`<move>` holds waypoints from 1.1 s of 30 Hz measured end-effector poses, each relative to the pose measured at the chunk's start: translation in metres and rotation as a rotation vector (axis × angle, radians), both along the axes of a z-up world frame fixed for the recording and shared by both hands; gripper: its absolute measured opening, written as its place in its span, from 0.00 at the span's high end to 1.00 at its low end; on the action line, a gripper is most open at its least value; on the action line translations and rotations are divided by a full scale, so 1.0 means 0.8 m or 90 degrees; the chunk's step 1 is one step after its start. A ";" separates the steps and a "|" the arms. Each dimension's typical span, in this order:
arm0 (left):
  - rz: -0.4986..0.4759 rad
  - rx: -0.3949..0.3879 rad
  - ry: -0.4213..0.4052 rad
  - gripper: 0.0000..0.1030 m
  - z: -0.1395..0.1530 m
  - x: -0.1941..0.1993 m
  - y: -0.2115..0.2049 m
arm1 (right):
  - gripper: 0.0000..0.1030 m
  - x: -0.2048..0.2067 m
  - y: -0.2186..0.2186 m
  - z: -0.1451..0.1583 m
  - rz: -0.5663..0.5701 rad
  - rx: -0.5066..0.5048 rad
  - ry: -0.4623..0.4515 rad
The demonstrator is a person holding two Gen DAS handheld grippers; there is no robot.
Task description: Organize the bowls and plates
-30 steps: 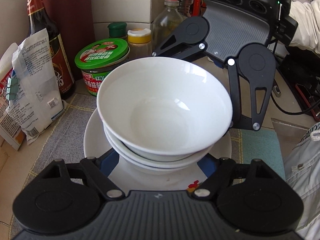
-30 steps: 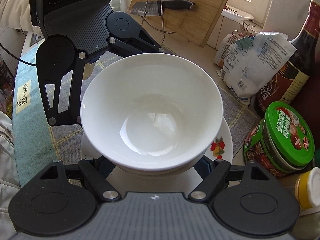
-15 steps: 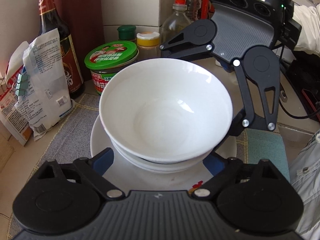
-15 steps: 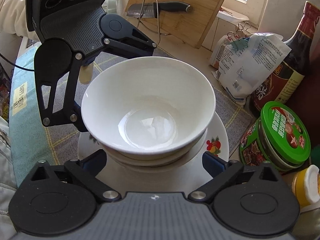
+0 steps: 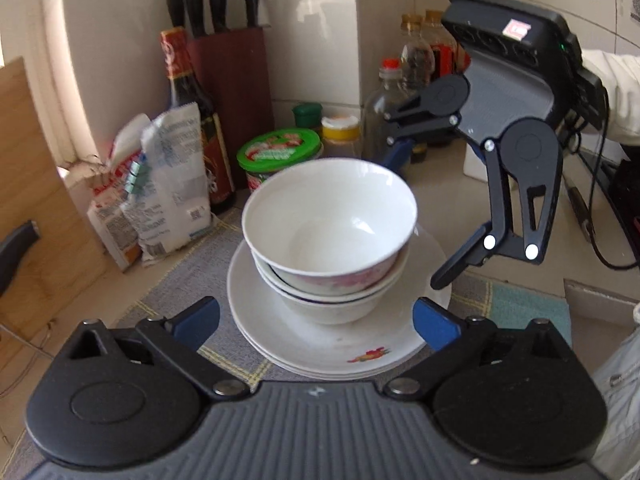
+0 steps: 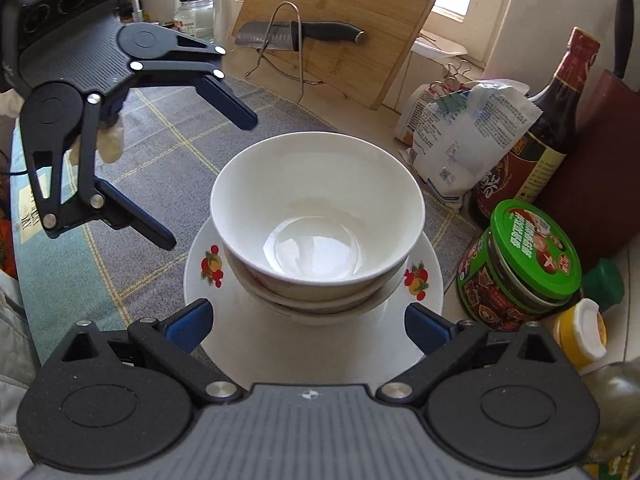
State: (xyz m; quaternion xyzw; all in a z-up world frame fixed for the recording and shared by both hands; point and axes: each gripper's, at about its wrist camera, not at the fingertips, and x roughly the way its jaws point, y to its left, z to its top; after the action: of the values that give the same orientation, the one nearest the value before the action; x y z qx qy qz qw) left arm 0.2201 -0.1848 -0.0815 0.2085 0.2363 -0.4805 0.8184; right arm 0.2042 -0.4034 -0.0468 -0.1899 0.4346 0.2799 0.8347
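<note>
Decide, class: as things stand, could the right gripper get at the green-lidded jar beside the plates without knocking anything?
Probably yes. The right gripper is open and empty, and the green-lidded jar stands just beside it, its top uncovered. The yellow-capped bottle and the stacked bowls crowd its sides, so coming down from above looks safest.

Daylight floods in from a window (image 6: 448,8) at about one o'clock in the right wrist view, blown out to white, and it puts a soft glare patch on the floor of the top bowl (image 6: 316,216). The left wrist view is dimmer and smeared with motion blur, plainest on the bag (image 5: 168,184) at nine o'clock and the green lid (image 5: 280,152). Both fisheye views bend straight lines toward the rim and darken in the corners.
</note>
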 end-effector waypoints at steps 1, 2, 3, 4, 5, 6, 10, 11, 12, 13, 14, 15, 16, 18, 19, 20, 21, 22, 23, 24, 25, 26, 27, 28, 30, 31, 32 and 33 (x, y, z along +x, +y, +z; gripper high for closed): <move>0.018 -0.018 -0.024 0.01 0.005 -0.008 0.006 | 0.00 -0.003 0.004 0.003 -0.023 -0.010 -0.004; 0.043 -0.034 -0.049 0.01 0.008 -0.015 0.011 | 0.00 -0.006 0.007 0.006 -0.048 -0.020 -0.008; 0.068 -0.053 -0.076 0.01 0.012 -0.023 0.017 | 0.00 -0.010 0.010 0.010 -0.077 -0.026 -0.011; 0.082 -0.061 -0.094 0.01 0.013 -0.028 0.021 | 0.00 -0.013 0.012 0.012 -0.106 -0.028 -0.009; 0.097 -0.071 -0.103 0.01 0.016 -0.032 0.026 | 0.00 -0.016 0.016 0.015 -0.136 -0.026 -0.006; 0.117 -0.083 -0.101 0.01 0.020 -0.035 0.031 | 0.00 -0.019 0.020 0.018 -0.170 -0.025 -0.004; 0.190 -0.123 -0.052 0.01 0.031 -0.047 0.051 | 0.00 -0.036 0.049 0.031 -0.303 -0.027 0.003; 0.211 -0.121 -0.046 0.01 0.033 -0.050 0.053 | 0.00 -0.039 0.055 0.033 -0.346 -0.033 0.007; 0.235 -0.113 -0.035 0.01 0.035 -0.054 0.058 | 0.00 -0.043 0.062 0.036 -0.389 -0.040 0.013; 0.249 -0.101 -0.024 0.01 0.036 -0.057 0.061 | 0.00 -0.049 0.068 0.039 -0.428 -0.040 0.012; 0.262 -0.092 -0.011 0.01 0.038 -0.058 0.064 | 0.00 -0.056 0.074 0.043 -0.464 -0.034 0.005; 0.273 -0.087 0.001 0.01 0.040 -0.061 0.068 | 0.00 -0.065 0.081 0.049 -0.500 -0.029 -0.005; 0.284 -0.079 0.014 0.01 0.041 -0.064 0.072 | 0.00 -0.074 0.088 0.053 -0.527 -0.027 -0.016; 0.305 -0.070 0.029 0.01 0.045 -0.071 0.081 | 0.00 -0.094 0.102 0.060 -0.569 -0.025 -0.032; 0.312 -0.070 0.032 0.01 0.047 -0.075 0.085 | 0.00 -0.103 0.109 0.065 -0.586 -0.021 -0.038; 0.319 -0.067 0.036 0.01 0.050 -0.078 0.088 | 0.00 -0.111 0.114 0.068 -0.599 -0.013 -0.043; 0.324 -0.060 0.041 0.01 0.053 -0.081 0.090 | 0.00 -0.118 0.120 0.071 -0.611 -0.004 -0.047; 0.325 -0.055 0.044 0.01 0.055 -0.084 0.091 | 0.00 -0.124 0.126 0.075 -0.620 0.005 -0.050; 0.324 -0.054 0.046 0.01 0.057 -0.087 0.092 | 0.00 -0.129 0.130 0.077 -0.628 0.014 -0.055; 0.321 -0.050 0.048 0.01 0.060 -0.091 0.093 | 0.00 -0.134 0.136 0.080 -0.635 0.019 -0.060; 0.321 -0.050 0.046 0.01 0.062 -0.094 0.094 | 0.00 -0.139 0.140 0.082 -0.643 0.019 -0.065; 0.324 -0.050 0.042 0.01 0.064 -0.097 0.095 | 0.00 -0.141 0.143 0.083 -0.649 0.019 -0.070; 0.325 -0.051 0.038 0.01 0.066 -0.101 0.097 | 0.00 -0.144 0.146 0.084 -0.654 0.022 -0.073; 0.327 -0.052 0.035 0.01 0.068 -0.104 0.099 | 0.00 -0.146 0.146 0.085 -0.660 0.029 -0.072; 0.335 -0.048 0.037 0.01 0.071 -0.106 0.099 | 0.00 -0.150 0.149 0.086 -0.670 0.037 -0.076; 0.339 -0.047 0.036 0.01 0.072 -0.107 0.100 | 0.00 -0.152 0.150 0.087 -0.673 0.038 -0.078; 0.344 -0.046 0.036 0.01 0.072 -0.109 0.100 | 0.00 -0.152 0.151 0.087 -0.676 0.037 -0.079; 0.349 -0.045 0.036 0.01 0.072 -0.109 0.101 | 0.00 -0.153 0.152 0.087 -0.678 0.039 -0.081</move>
State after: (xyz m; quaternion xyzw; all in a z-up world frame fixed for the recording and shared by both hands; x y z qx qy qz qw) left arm 0.1327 -0.1042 -0.0236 0.0942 0.2899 -0.2548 0.9177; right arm 0.0816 -0.2817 0.0228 0.0644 0.4112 -0.1815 0.8910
